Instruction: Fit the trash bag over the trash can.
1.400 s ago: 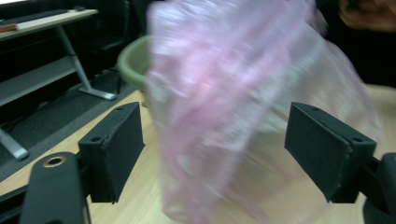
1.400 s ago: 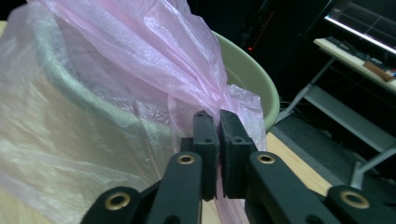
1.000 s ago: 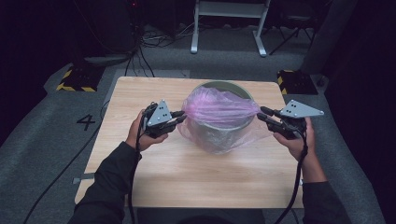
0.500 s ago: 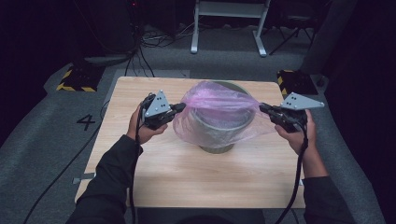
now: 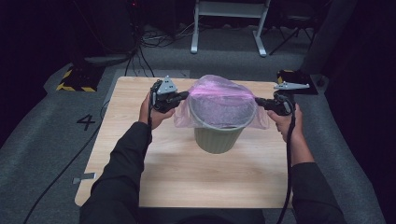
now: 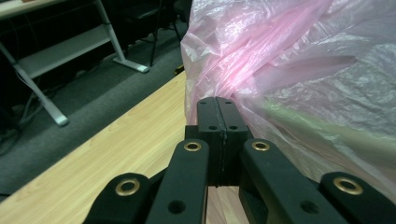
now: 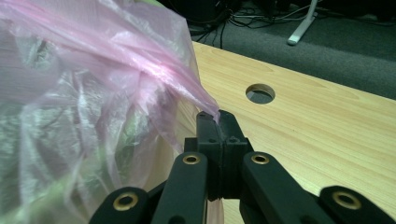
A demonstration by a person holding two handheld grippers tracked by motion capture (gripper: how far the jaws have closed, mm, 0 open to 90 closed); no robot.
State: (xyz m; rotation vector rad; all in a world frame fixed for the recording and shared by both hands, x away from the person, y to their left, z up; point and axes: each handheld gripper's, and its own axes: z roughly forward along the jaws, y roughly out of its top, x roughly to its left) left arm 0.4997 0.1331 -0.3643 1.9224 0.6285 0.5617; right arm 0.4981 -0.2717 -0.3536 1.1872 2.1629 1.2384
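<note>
In the high view, a grey-green waste bin [image 5: 218,135] stands near the middle of the wooden surface [image 5: 187,186]. A thin pink plastic bag [image 5: 223,100] is stretched over its mouth and hangs down around the rim on both sides. The left gripper [image 5: 184,95] holds the bag's edge at the left of the bin, and the right gripper [image 5: 258,101] holds the edge at the right. Both hands pull the film apart, so it looks tight across the top. The risk, as far as one can judge, is that the film is very thin: if the hands pull further apart or down too fast, the bag may tear at the pinched points, or the edge may slip out of one pair of jaws. The bin also looks light, so an uneven pull could tip it or drag it sideways.

In the left gripper view, the jaws of the left gripper [image 6: 218,105] are pressed fully together, and the pink plastic bag [image 6: 299,70] starts directly at their tips, so a fold of film is pinched between them. The surface [image 6: 116,149] runs beside it.

In the right gripper view, the right gripper [image 7: 218,116] is also closed tight, with a pointed corner of the pink plastic bag [image 7: 116,93] caught at the tips. Behind it, the surface [image 7: 317,140] has a round hole [image 7: 260,93].
</note>
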